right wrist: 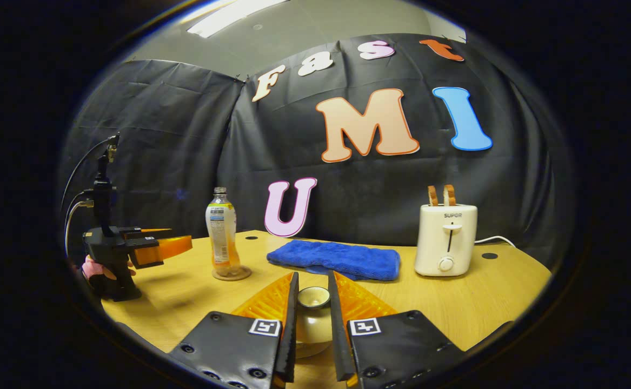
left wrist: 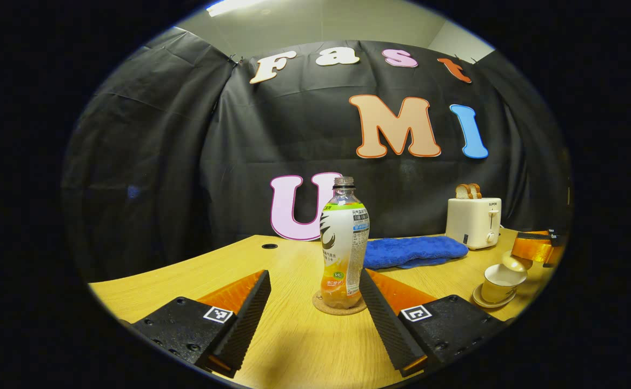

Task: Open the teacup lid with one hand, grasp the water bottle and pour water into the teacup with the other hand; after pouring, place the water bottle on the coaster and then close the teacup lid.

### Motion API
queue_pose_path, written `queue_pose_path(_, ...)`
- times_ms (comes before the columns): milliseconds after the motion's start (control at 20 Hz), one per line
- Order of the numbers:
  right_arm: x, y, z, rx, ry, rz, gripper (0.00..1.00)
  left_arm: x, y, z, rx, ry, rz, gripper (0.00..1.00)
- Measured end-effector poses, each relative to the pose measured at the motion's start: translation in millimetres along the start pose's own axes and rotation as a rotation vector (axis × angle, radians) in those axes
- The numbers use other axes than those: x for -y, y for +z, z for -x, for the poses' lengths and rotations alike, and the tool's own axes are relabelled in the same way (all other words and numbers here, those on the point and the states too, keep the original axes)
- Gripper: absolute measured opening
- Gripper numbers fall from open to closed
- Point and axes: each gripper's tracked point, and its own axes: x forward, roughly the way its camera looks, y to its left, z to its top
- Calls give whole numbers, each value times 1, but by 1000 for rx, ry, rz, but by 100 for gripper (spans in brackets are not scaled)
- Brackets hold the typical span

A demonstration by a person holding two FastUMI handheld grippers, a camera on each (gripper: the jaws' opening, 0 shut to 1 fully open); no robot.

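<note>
A clear water bottle [left wrist: 344,243] with a printed label and no cap stands upright on a round cork coaster [left wrist: 326,307]. My left gripper [left wrist: 313,275] is open; its fingers flank the bottle's base without touching it. At the right edge sits a cream teacup [left wrist: 502,283] on a saucer [left wrist: 483,300], with the lid [left wrist: 512,262] tilted over its far rim. My right gripper [right wrist: 312,281] is shut on the lid's knob [right wrist: 313,296]. The right gripper view also shows the bottle [right wrist: 221,232] at the left, with the left gripper [right wrist: 166,247] beside it, held by a hand.
A folded blue towel [left wrist: 415,251] lies behind the bottle. A white toaster [left wrist: 475,221] holding bread slices stands at the back right. The wooden table [left wrist: 293,346] has a cable hole [left wrist: 269,246] near the back wall and a curved front edge.
</note>
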Motion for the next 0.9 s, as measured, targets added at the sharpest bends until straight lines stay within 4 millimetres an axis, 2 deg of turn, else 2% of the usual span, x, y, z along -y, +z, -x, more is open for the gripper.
queue_pose_path(100,-9,-1,-4,-12,18,-1,32,-4,0,6,-1,13,-1,96)
queue_pose_path(300,-12,-10,-10,-64,22,-2,32,-9,0,14,5,22,0,95)
queue_pose_path(550,-18,-21,-13,-134,43,2,32,-10,1,14,3,20,-2,95)
queue_pose_path(700,-16,-22,-12,-144,38,-5,32,-9,0,14,3,18,-1,95)
queue_pose_path(900,-14,-22,-12,-150,39,-20,37,-9,0,13,2,17,-1,95)
